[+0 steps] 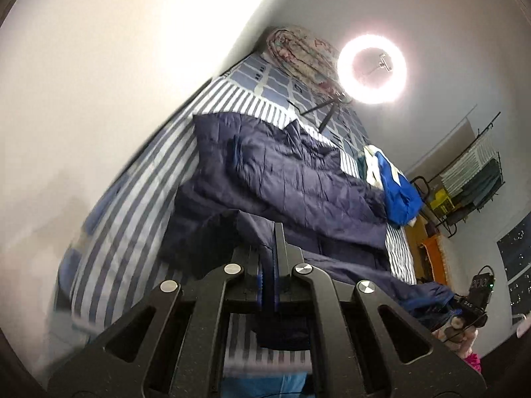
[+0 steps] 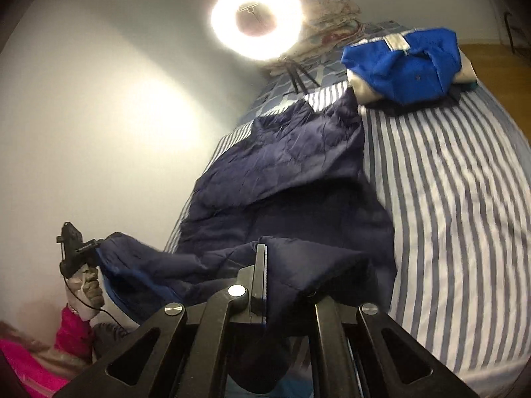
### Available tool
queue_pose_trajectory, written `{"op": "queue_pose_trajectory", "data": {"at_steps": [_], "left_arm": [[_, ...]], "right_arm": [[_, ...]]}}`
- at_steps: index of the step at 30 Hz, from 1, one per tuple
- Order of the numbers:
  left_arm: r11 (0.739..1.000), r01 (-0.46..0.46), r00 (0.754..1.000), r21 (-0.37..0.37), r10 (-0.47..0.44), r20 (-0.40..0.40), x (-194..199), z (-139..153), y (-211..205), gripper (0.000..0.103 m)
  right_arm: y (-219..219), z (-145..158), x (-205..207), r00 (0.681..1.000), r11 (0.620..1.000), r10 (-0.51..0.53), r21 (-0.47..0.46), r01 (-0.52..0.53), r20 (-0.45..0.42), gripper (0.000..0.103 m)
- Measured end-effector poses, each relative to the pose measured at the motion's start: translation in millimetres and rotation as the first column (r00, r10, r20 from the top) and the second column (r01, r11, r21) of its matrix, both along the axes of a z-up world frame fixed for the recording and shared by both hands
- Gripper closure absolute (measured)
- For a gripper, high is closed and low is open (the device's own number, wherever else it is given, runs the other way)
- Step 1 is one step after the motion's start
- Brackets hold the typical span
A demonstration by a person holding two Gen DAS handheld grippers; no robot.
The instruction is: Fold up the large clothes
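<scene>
The near edge of a navy quilted jacket (image 1: pixel 298 179) is gripped by the left gripper (image 1: pixel 269 232) and right gripper (image 2: pixel 265 258), jaws closed on it, above the striped bed (image 2: pixel 448 199).

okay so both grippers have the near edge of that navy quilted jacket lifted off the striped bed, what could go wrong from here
1. Both the left gripper and the right gripper pinch only a thin strip of the slick navy jacket; the hem could slip from the jaws.
2. Most of the jacket lies wrinkled on the striped bed, so folding now may trap creases.
3. Carrying the hem far forward might bump the blue folded garment or the ring light stand.
</scene>
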State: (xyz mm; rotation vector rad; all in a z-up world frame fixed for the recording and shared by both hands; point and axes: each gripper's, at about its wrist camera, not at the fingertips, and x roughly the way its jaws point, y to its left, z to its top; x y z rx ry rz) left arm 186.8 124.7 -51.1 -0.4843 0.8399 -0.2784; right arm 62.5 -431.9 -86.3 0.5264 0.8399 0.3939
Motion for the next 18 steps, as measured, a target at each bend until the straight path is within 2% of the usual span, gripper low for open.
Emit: {"op": "queue_pose_trajectory", "data": {"at_steps": [5,8,11,16,18], "left_arm": [[1.000,-0.002,1.000,0.024,0.002,-0.008,64,-1,-9,0.102],[0.997,-0.002,1.000,0.078,0.003,-0.013,100,-7,-19,0.102],[0.993,-0.004,0.999,0.116,0.008,-0.037,136,-21,-26,0.102],[0.993,-0.025,0.993,0.117,0.038,-0.109,188,-58,-29,0.102],[0.989,-0.021,0.991,0.145,0.039,-0.126,208,-73,-33,0.102]], "right_arm": [[-4,14,63,0.999,0.998,-0.028,-0.059,0.027,-0.016,0.102],[-5,8,99,0.998,0.996,-0.048,-0.077,0.044,-0.041,0.102],[-5,-2,130,0.995,0.993,-0.070,-0.104,0.063,-0.065,0.102],[-6,-28,175,0.989,0.986,-0.099,-0.143,0.083,-0.113,0.102],[-9,-40,195,0.986,0.985,-0.108,-0.146,0.089,-0.130,0.102]]}}
